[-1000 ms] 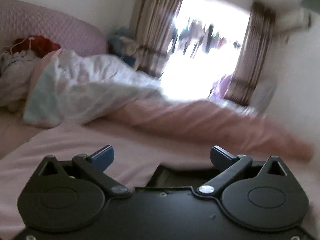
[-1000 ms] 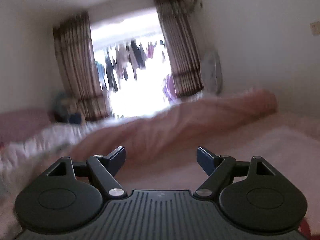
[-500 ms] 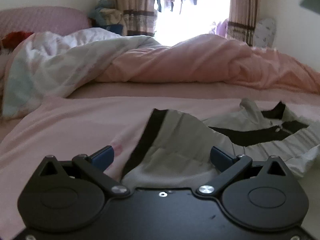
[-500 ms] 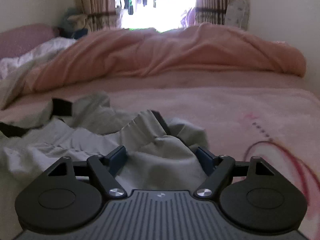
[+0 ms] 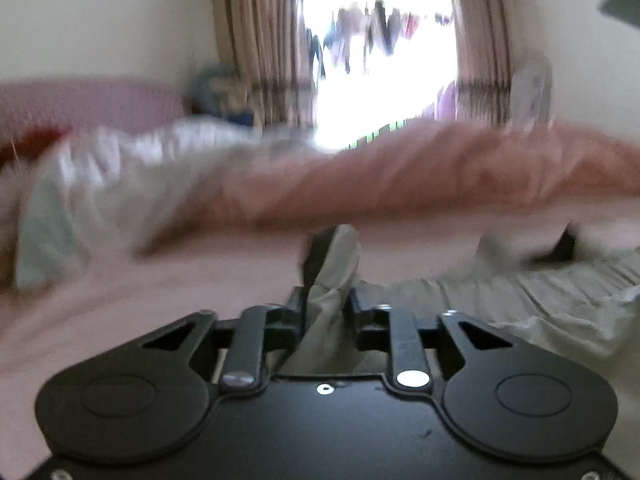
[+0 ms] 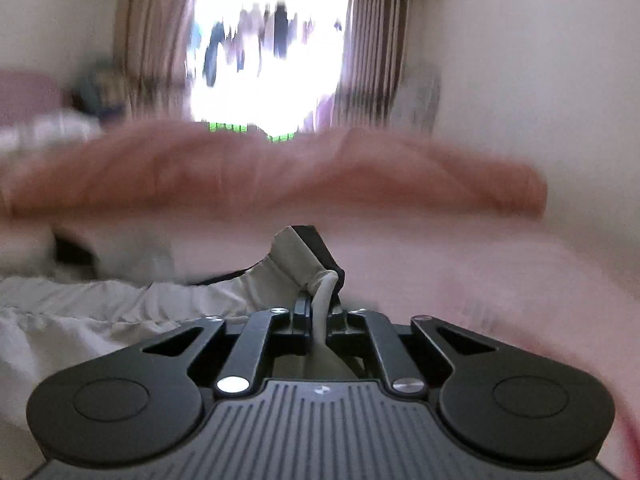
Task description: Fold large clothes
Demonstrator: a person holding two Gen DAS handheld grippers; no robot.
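A grey garment with black bands (image 5: 540, 300) lies crumpled on the pink bed sheet (image 5: 120, 300). My left gripper (image 5: 326, 308) is shut on a bunched fold of the garment's left end, which sticks up between the fingers. My right gripper (image 6: 319, 312) is shut on a fold of the same grey garment (image 6: 100, 304) at its right end, with a black band edge standing above the fingers. The rest of the garment stretches between the two grippers. Both views are blurred by motion.
A rolled pink duvet (image 5: 420, 180) lies across the far side of the bed, with a white and pale blue quilt (image 5: 100, 184) to its left. A pink headboard (image 5: 80, 100) is at far left. Curtains (image 5: 256, 40) frame a bright window behind.
Both grippers were open over the garment half a second ago. Both have now closed on folds of it and the views have tilted up from the bed.
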